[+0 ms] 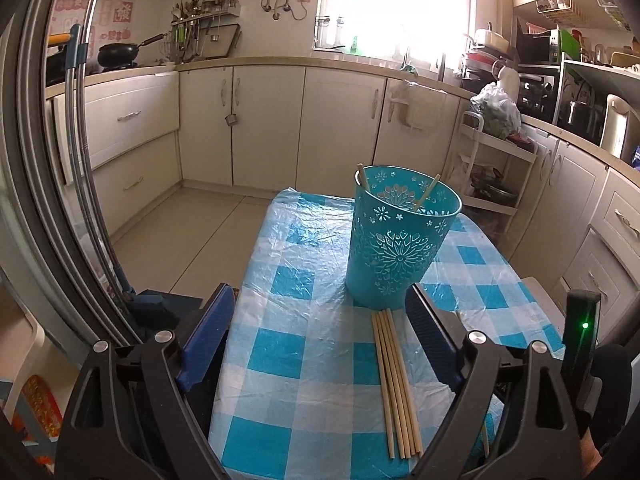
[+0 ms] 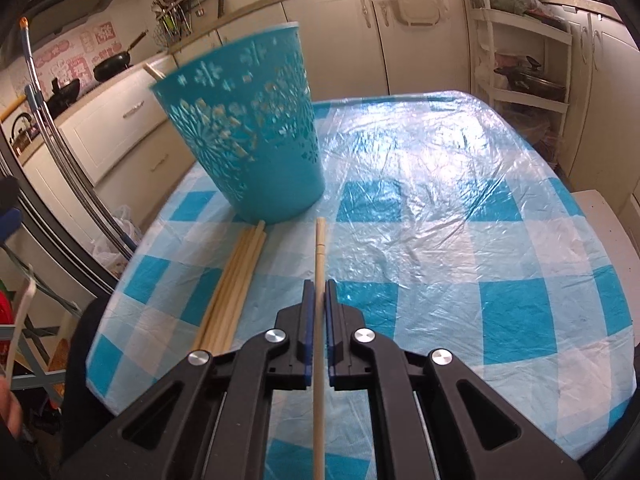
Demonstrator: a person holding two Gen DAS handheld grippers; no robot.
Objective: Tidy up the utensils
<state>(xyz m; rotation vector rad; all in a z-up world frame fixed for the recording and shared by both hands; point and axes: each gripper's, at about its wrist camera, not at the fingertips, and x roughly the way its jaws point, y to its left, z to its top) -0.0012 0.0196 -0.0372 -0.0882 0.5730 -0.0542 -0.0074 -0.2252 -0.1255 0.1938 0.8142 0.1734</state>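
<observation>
A teal cut-out cup (image 1: pixel 400 240) stands upright on the checked tablecloth (image 1: pixel 304 320), with two chopsticks (image 1: pixel 427 194) leaning inside it. Several wooden chopsticks (image 1: pixel 394 384) lie side by side in front of the cup. My left gripper (image 1: pixel 320 304) is open just short of the cup, its blue pads wide apart with nothing pressed between them. In the right wrist view, my right gripper (image 2: pixel 319 288) is shut on a single chopstick (image 2: pixel 320 248), which points toward the cup (image 2: pixel 244 132). The bundle of chopsticks (image 2: pixel 236 284) lies to its left.
The small table (image 2: pixel 440 208) is wrapped in crinkled clear plastic, and its edges fall off close on all sides. Kitchen cabinets (image 1: pixel 260 120) ring the room. A white shelf trolley (image 2: pixel 520 52) stands beyond the table. Mop poles (image 1: pixel 80 160) lean at the left.
</observation>
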